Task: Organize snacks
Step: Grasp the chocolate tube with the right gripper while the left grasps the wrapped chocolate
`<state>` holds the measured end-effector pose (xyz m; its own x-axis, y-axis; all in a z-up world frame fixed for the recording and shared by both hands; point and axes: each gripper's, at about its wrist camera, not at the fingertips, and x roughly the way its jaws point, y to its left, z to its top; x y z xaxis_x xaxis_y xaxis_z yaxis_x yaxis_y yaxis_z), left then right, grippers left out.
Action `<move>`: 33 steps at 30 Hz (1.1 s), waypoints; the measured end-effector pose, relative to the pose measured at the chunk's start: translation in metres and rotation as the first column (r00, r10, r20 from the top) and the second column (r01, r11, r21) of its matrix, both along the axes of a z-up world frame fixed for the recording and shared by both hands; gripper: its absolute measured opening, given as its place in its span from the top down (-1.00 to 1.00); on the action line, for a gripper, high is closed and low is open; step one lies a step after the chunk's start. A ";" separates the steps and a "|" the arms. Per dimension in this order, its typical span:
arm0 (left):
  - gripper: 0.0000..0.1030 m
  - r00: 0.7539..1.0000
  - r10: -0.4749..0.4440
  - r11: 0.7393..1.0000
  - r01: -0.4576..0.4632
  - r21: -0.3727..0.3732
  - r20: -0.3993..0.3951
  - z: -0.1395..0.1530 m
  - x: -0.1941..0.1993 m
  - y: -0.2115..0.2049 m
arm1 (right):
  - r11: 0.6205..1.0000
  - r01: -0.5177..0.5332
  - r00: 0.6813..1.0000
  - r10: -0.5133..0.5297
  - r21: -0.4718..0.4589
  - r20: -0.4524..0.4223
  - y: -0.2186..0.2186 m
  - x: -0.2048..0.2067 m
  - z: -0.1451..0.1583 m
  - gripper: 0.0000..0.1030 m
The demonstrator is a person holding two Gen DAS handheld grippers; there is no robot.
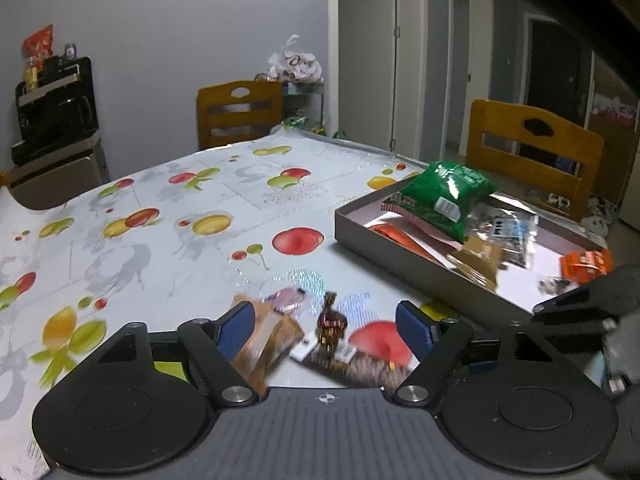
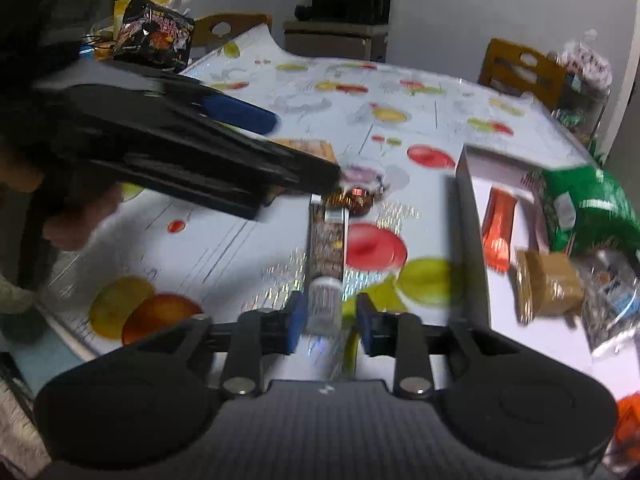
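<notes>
The left claw (image 1: 325, 330) hangs low over the table (image 1: 160, 232) with its blue pads wide apart; between them lie a brown packet (image 1: 268, 344), a pink-wrapped sweet (image 1: 286, 298), a dark brown candy (image 1: 331, 326) and the far end of a long dark bar (image 1: 360, 364). The brown packet lies just beside the left pad; whether it touches is blurred. In the right wrist view, the right claw (image 2: 329, 322) has its pads close on either side of the pale near end of the bar (image 2: 326, 248), which runs straight away along the table; the blur hides whether the pads actually press it. The left claw (image 2: 280, 152) reaches in from the left in that view, its tip near the candy (image 2: 354, 198) and sweet (image 2: 362, 174) at the bar's far end. To the right stands a shallow grey tray (image 1: 400, 240) on the table. In it lie a green bag (image 1: 444, 196), propped above an orange packet (image 1: 404, 238), a tan box (image 1: 480, 260), clear wrapped snacks (image 1: 506, 232) and another orange pack (image 1: 586, 264) at the far right. The same tray (image 2: 474, 216) shows beside the right claw, its near wall just right of the bar. Wooden chairs (image 1: 532, 152) stand behind the table.
</notes>
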<state>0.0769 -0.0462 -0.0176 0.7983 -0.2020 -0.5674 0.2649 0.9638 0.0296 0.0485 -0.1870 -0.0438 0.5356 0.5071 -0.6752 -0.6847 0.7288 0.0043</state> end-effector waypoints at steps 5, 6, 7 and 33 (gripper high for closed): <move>-0.06 1.000 0.003 1.000 -0.003 0.008 -0.016 -0.012 0.023 -0.014 | 1.000 0.007 0.999 -0.007 0.022 0.039 0.009 0.004 -0.003 0.11; 0.00 1.000 0.001 1.000 -0.001 0.009 -0.024 -0.015 0.027 -0.015 | 1.000 0.007 0.999 -0.008 0.030 0.037 0.010 0.005 -0.004 0.11; 0.03 0.999 0.001 1.000 0.000 0.012 -0.033 -0.018 0.030 -0.016 | 0.999 0.010 0.999 -0.011 0.032 0.037 0.011 0.006 -0.006 0.11; 0.52 0.998 0.047 0.999 -0.047 -0.013 -0.042 -0.021 0.020 -0.007 | 0.997 0.055 0.998 -0.056 0.048 0.027 0.012 0.017 -0.015 0.10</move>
<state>0.0969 -0.0529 -0.0384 0.7830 -0.1728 -0.5975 0.2199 0.9755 0.0060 0.0652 -0.1750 -0.0584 0.5825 0.5073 -0.6351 -0.6434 0.7652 0.0210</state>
